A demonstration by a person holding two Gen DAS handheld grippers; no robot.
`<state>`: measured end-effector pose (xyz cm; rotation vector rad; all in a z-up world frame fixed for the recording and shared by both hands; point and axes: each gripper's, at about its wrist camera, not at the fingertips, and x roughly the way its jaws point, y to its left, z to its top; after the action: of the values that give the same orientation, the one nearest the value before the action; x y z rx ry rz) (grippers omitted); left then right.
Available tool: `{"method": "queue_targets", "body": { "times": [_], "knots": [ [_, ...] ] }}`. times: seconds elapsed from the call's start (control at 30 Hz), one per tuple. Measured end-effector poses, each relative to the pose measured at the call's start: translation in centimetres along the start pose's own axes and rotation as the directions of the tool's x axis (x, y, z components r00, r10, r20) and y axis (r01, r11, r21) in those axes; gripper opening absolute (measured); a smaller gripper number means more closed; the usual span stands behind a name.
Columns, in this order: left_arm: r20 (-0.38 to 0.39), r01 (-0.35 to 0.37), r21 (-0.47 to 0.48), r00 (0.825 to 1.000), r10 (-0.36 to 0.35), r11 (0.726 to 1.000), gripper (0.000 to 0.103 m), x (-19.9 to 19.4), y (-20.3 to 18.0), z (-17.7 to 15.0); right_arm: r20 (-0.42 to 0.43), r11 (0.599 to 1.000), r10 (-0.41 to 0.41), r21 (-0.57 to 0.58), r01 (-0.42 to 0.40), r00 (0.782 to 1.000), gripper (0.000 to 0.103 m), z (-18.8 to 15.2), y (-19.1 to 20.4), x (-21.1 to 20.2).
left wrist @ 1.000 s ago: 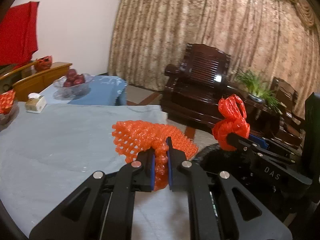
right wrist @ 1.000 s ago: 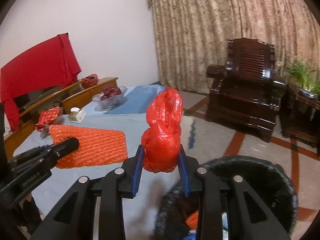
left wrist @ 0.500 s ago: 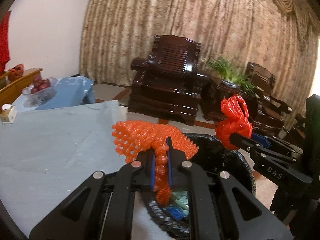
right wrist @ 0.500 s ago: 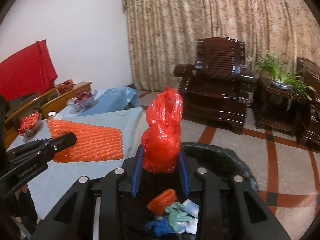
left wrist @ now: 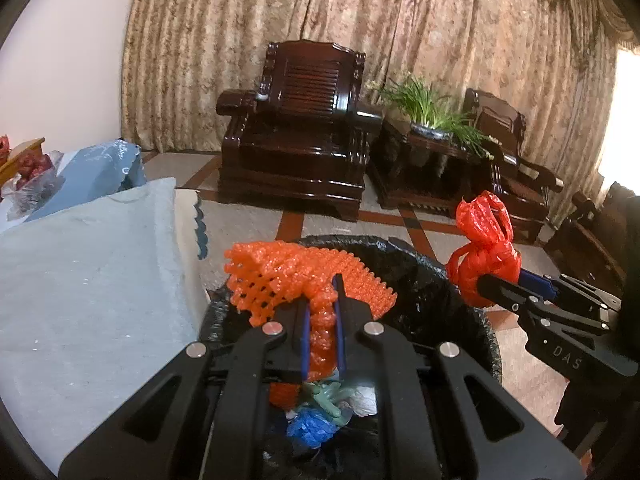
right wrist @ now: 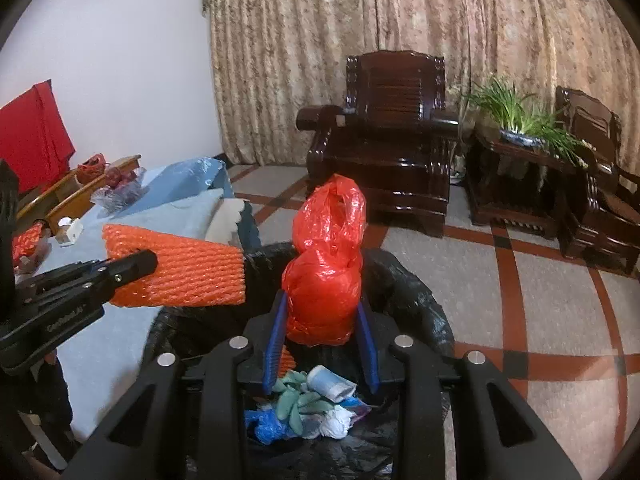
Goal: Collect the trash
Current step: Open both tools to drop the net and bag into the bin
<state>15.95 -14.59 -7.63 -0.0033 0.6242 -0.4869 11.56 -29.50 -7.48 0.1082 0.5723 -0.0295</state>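
My left gripper (left wrist: 321,320) is shut on an orange foam net sleeve (left wrist: 304,276), which hangs over a black-lined trash bin (left wrist: 420,276). From the right wrist view the same orange foam net sleeve (right wrist: 180,272) sticks out of the left gripper (right wrist: 136,266) at the left. A knotted red plastic bag (right wrist: 324,276) is pinched between the blue pads of my right gripper (right wrist: 322,332), also above the trash bin (right wrist: 404,280). In the left wrist view the red plastic bag (left wrist: 482,248) and right gripper (left wrist: 492,284) sit at the right. Blue, green and white scraps (right wrist: 308,404) lie inside the bin.
A table with a pale blue cloth (left wrist: 88,280) borders the bin on the left, with a fruit bowl (right wrist: 120,190) and small box (right wrist: 70,230) further back. Dark wooden armchairs (left wrist: 300,140), a side table with a potted plant (left wrist: 432,120) and curtains stand beyond on tiled floor.
Both grippers have swung from above the table out over the trash bin and lowered, each keeping its item. The bin's contents have come into view below them.
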Motion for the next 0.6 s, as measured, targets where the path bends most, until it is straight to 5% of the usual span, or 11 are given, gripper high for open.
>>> {"method": "queue_targets", "body": {
  "times": [0.33, 0.43, 0.47, 0.6],
  "knots": [
    [-0.085, 0.041, 0.004, 0.996, -0.041, 0.999, 0.012, 4.9, -0.4, -0.6, -0.085, 1.0, -0.01, 0.028, 0.012, 0.996, 0.037, -1.8, -2.0, 4.2],
    [-0.104, 0.054, -0.004, 0.993, -0.054, 0.999, 0.024, 5.7, -0.3, -0.6, -0.109, 0.999, -0.024, 0.034, 0.028, 0.994, 0.044, -2.3, -2.4, 5.2],
    [-0.113, 0.06, -0.01, 0.992, -0.06, 0.998, 0.037, 5.9, -0.1, -0.7, -0.114, 0.999, -0.026, 0.037, 0.03, 0.993, 0.049, -2.4, -2.4, 5.3],
    [-0.114, 0.058, -0.029, 0.992, -0.06, 0.998, 0.053, 5.5, 0.7, -0.7, -0.106, 0.998, -0.036, 0.042, 0.04, 0.994, 0.075, -2.8, -2.6, 4.9]
  ]
}}
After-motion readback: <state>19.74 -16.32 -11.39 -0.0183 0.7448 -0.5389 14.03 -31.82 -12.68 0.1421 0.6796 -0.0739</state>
